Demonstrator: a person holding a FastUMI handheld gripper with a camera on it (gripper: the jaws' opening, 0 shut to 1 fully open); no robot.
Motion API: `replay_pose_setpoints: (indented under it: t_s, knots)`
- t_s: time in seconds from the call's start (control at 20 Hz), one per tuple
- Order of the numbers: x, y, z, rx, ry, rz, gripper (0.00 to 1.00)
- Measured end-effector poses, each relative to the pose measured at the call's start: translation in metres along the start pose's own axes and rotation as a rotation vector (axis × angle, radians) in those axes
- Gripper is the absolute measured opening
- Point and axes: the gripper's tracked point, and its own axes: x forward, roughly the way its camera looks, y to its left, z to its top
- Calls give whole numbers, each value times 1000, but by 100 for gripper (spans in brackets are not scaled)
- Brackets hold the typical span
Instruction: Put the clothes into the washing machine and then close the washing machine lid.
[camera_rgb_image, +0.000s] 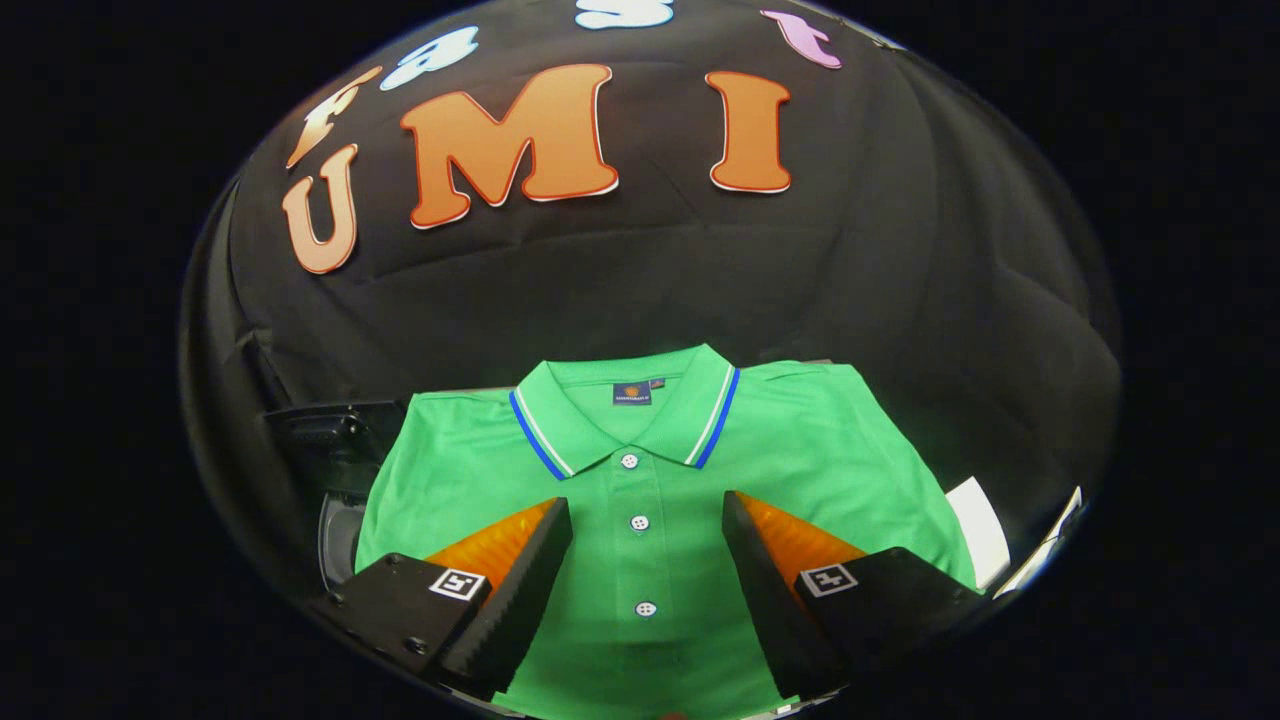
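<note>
A folded green polo shirt (800, 450) with a blue and white striped collar lies flat, its collar pointing away from me. My gripper (645, 525) hovers over the shirt's buttoned placket with its fingers spread wide apart and nothing between them but the cloth below. The left finger (520, 580) and the right finger (770, 580) stand on either side of the row of white buttons. Whether the tips touch the fabric I cannot tell.
To the left of the shirt sits a dark object (335, 440) with a round grey part (338, 535) below it, mostly hidden. A white surface (982, 530) peeks out past the shirt's right side. The black cloth wall (650, 280) rises right behind the shirt.
</note>
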Motion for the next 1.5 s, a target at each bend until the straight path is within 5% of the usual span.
replay_pose_setpoints:
  t_s: [0.7, 1.05, 1.15, 1.25, 1.5]
  knots:
    - [9, 4, -10, -25, 200, -25, 98]
    - [6, 13, -11, -88, 216, 13, 59]
    - [4, 20, -6, -75, 228, 16, 57]
    - [8, 21, -9, -84, 241, -10, 33]
    - [6, 22, -11, -76, 302, -53, 33]
